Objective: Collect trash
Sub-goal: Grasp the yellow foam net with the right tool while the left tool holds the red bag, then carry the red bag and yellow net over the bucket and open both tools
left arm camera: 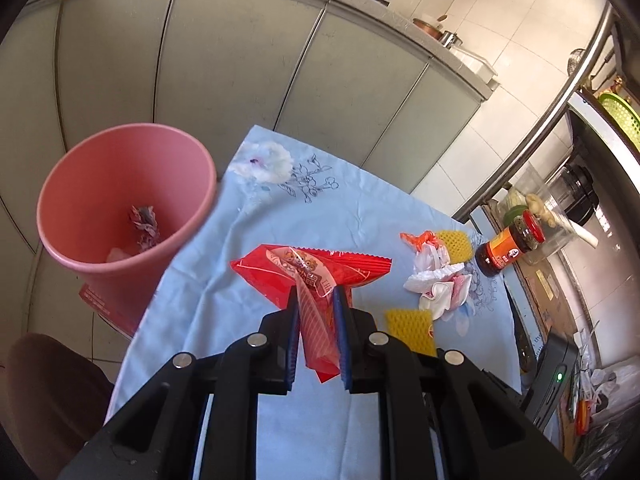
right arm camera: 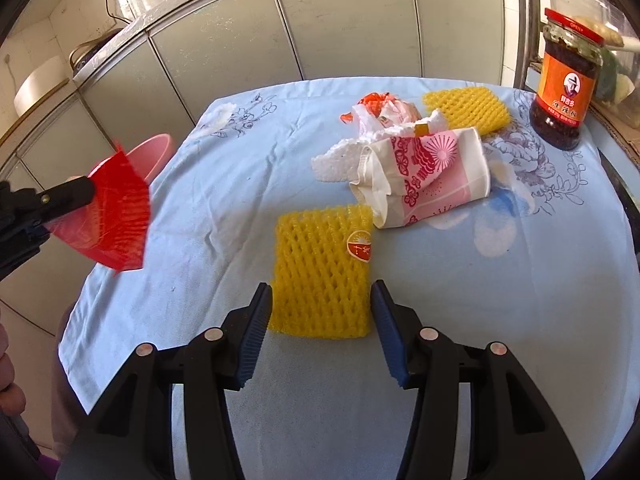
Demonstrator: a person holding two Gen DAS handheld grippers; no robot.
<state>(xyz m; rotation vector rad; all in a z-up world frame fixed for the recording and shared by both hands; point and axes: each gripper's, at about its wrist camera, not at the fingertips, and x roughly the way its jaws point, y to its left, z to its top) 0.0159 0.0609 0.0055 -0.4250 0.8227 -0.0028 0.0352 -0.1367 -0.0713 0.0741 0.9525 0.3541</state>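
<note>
We note the left gripper (left arm camera: 316, 304) pinching the red wrapper (left arm camera: 320, 268), the pink bin (left arm camera: 120, 200) lying forward-left, while the right gripper (right arm camera: 320, 300), spread, straddles the yellow foam net (right arm camera: 320, 268).

The pictures were bright with daylight. Sun fell on the cloth (right arm camera: 440, 280) and made soft shadows. The red wrapper (right arm camera: 116, 216) looked blurry in the right view. Edges bent round, and the corners were black. The cupboards (left arm camera: 240, 80) curved.
</note>
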